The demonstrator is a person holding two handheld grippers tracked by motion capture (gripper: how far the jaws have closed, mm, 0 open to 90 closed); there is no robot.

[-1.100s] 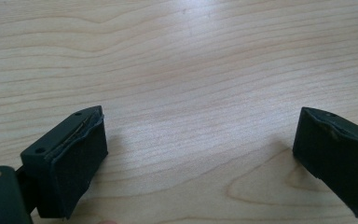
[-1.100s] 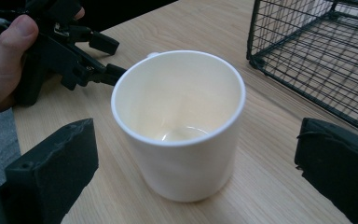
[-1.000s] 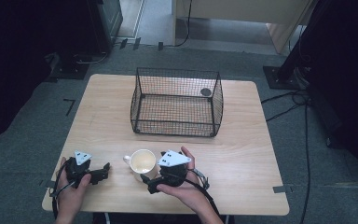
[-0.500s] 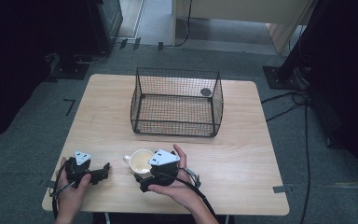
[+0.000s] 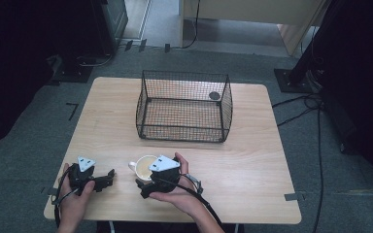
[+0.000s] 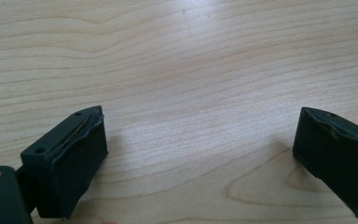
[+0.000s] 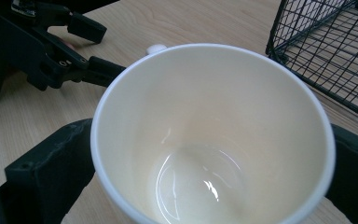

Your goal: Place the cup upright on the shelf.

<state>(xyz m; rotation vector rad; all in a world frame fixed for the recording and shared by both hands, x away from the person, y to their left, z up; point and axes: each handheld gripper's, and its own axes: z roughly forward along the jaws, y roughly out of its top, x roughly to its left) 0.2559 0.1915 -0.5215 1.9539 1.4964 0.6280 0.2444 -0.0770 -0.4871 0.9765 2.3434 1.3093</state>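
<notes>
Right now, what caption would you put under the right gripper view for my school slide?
An empty white cup sits between the right gripper's two black jaws, beside a wire basket on a wooden table.

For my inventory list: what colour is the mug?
White outside, cream inside; the mug shows best in the right gripper view.

- table (image 5: 252, 160): pale wood, visible grain, smooth matt top
- basket (image 5: 183, 106): thin black wire mesh, metal look
- mug (image 7: 209, 135): white-cream ceramic look, glossy, highlights on inside bottom
- left gripper (image 6: 200, 154): matt black plastic jaws, pads look rubbery, edges slightly rough
- right gripper (image 5: 156, 175): matt black body, flat grey plate on top
- floor (image 5: 34, 116): grey, rough carpet look
</notes>
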